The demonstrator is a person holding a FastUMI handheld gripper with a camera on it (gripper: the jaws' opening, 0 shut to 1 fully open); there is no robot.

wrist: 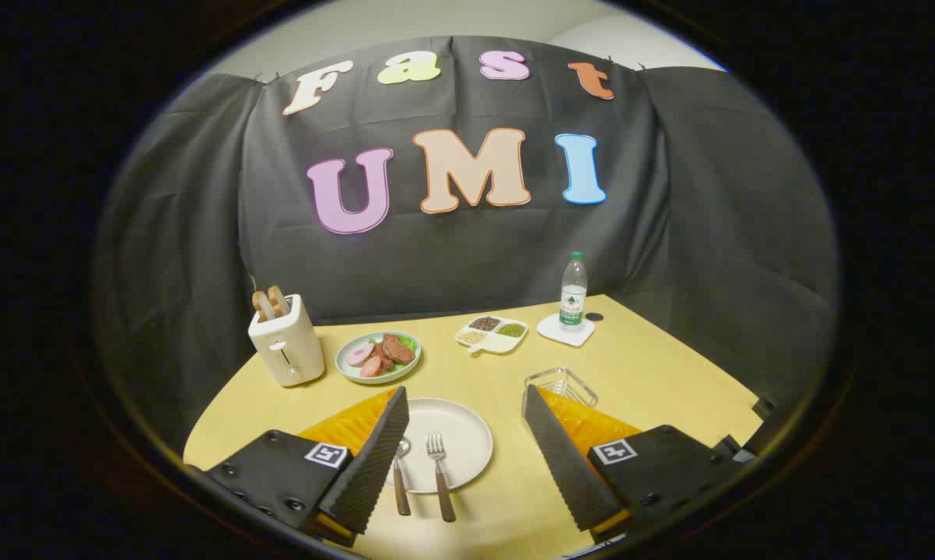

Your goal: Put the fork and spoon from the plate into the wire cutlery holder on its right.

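A white plate [460, 432] lies on the yellow table, between my fingers and nearer the left one. On it rest a fork [439, 467] and a spoon [400, 474], both with brown handles pointing toward me over the plate's near rim. The spoon lies right beside the left finger, its bowl partly hidden by it. The wire cutlery holder [562, 385] stands to the right of the plate, just beyond the tip of my right finger. My gripper [462, 408] hovers above the table, open, with nothing held.
Further back stand a white toaster [287, 342] with bread, a green plate of food [378, 358], a divided dish of grains [492, 333] and a water bottle [573, 292] on a white coaster. Black cloth walls close in the table's far sides.
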